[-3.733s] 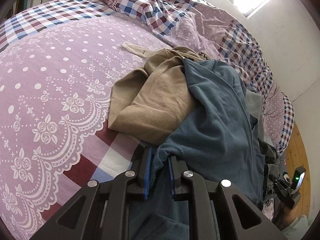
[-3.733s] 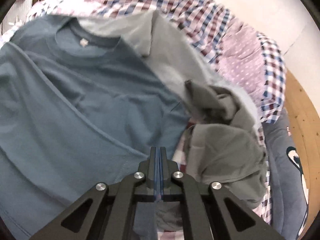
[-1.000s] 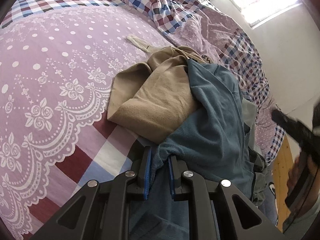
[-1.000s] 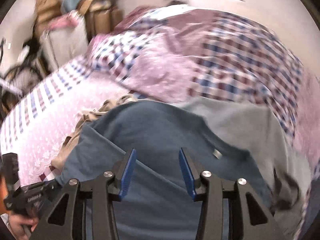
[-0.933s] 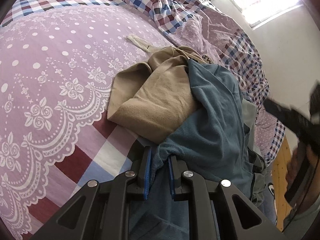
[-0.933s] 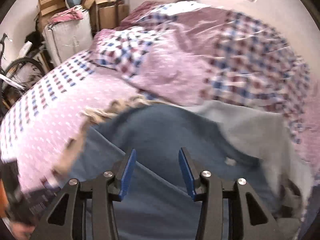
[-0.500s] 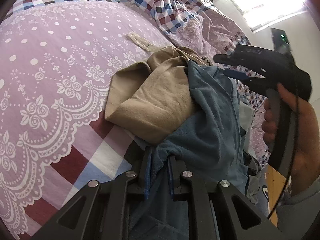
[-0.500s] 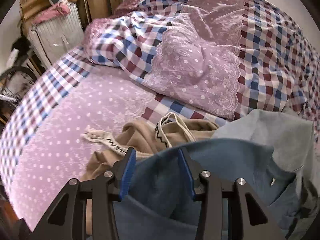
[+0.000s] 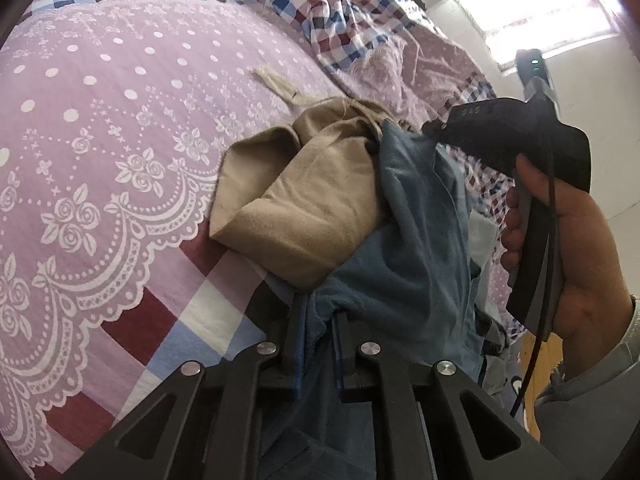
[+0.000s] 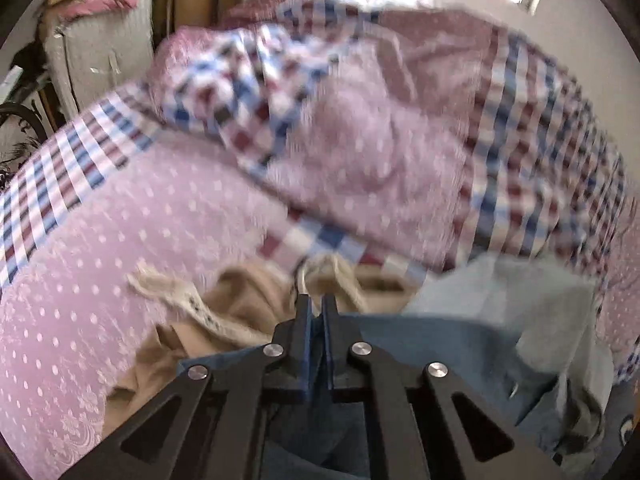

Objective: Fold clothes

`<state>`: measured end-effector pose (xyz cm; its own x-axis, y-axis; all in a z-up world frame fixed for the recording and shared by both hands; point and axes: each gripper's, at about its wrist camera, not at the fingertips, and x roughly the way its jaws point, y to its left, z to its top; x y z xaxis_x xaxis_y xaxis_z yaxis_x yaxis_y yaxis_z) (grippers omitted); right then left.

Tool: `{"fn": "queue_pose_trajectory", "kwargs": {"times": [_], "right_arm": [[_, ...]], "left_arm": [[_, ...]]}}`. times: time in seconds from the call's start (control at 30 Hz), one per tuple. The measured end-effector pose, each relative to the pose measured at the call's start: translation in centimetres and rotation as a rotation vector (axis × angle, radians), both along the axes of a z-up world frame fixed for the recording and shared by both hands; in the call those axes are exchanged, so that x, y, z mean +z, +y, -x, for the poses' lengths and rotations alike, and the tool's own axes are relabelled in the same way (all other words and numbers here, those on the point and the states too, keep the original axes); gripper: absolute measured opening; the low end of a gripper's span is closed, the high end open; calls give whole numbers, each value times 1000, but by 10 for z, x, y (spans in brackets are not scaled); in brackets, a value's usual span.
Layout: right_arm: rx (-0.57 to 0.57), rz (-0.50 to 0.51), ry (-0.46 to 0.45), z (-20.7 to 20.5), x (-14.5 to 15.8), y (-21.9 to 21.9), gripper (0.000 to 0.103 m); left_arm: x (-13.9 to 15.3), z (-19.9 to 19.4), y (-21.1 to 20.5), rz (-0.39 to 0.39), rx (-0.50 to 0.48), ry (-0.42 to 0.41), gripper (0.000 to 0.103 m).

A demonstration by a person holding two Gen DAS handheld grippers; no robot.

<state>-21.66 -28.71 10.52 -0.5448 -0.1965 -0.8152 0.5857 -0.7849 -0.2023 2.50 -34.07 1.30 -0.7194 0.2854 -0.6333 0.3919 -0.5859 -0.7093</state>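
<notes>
Both the left gripper [image 9: 318,322] and right gripper [image 10: 316,320] pinch the blue shirt [image 9: 416,248] (heaped on the tan garment [image 9: 316,208]), so lifting and spreading it flat seems next.

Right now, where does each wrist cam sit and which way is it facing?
Left wrist: on the left gripper, looking across the bed at the beige garment and blue shirt; the person's hand holding the right gripper shows.
Right wrist: on the right gripper, facing the rumpled duvet; no body shows.
Shared: bed, duvet, beige garment, blue shirt.
</notes>
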Motion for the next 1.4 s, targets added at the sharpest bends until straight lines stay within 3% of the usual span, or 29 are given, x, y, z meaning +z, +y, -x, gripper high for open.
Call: {"fn": "queue_pose_trajectory", "kwargs": {"times": [0.13,0.33,0.43,0.5,0.57,0.67,0.8,0.93,1.0,1.13,1.3,1.4], "right_arm": [[6,33,47,1,8,-4,3],[-2,-23,31,7,-28,-15,4],[-28,12,24,9,-30,-14,4],[-35,69,10,6,-19,-8,10],[-30,123,-10,2,-9,-3,31],[94,160,-101,-10,2,-5,36],[237,35,-175,-30,-6,-23,36],[280,-62,-226,-35,-25,-33,36],[284,-80,-233,-35,-31,-33,32],[296,-110,-245,-35,-40,-30,3],[280,-10,-132,-34,-11,-20,0],[244,-2,-86,-29,-9,-21,0]], "left_arm": [[6,-1,2,23,3,20,9],[-2,0,-1,6,-4,-22,9],[-2,0,-1,14,-11,-37,11],[-2,0,-1,16,-13,-44,12],[-4,0,-2,10,-12,-48,13],[-4,-2,-3,6,-11,-48,13],[-5,-4,-2,1,-9,-47,13],[-6,-2,-3,1,-8,-46,13],[-6,-1,-3,-1,-7,-46,13],[-7,0,-4,-2,-6,-44,13],[-6,0,-3,5,4,-29,8],[-1,-4,-3,22,24,-8,6]]}}
